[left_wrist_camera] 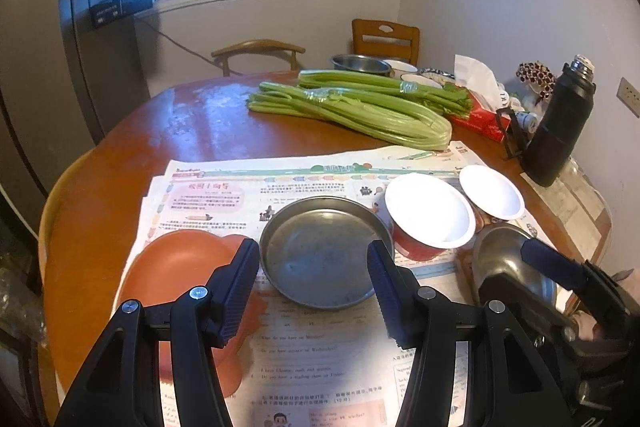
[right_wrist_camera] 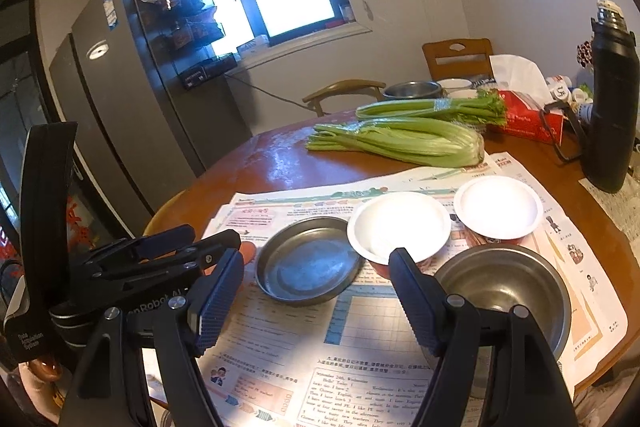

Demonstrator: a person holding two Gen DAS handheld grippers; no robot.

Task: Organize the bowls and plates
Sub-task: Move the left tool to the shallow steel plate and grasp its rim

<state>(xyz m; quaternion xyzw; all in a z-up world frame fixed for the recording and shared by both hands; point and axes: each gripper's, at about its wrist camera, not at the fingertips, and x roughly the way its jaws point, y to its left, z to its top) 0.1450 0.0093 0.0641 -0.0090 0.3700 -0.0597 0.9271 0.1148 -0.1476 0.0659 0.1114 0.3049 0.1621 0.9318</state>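
Note:
On the newspaper lies a shallow metal plate (left_wrist_camera: 320, 259) (right_wrist_camera: 308, 267). My left gripper (left_wrist_camera: 312, 291) hovers open just in front of it with nothing between the pads. An orange plate (left_wrist_camera: 180, 259) lies left of it, partly hidden by the left finger. To the right stand a red bowl with a white inside (left_wrist_camera: 428, 211) (right_wrist_camera: 400, 223), a second white-lined bowl (left_wrist_camera: 492, 191) (right_wrist_camera: 498, 207) and a steel bowl (left_wrist_camera: 500, 259) (right_wrist_camera: 508, 287). My right gripper (right_wrist_camera: 318, 303) is open and empty; its right finger stands beside the steel bowl's left rim.
Newspaper (left_wrist_camera: 320, 347) covers the near part of the round wooden table (left_wrist_camera: 200, 123). Two celery bunches (left_wrist_camera: 352, 107), a red tissue box (left_wrist_camera: 480, 119), a black flask (left_wrist_camera: 560, 131) and more bowls (left_wrist_camera: 360, 63) sit farther back. Chairs and a fridge stand behind.

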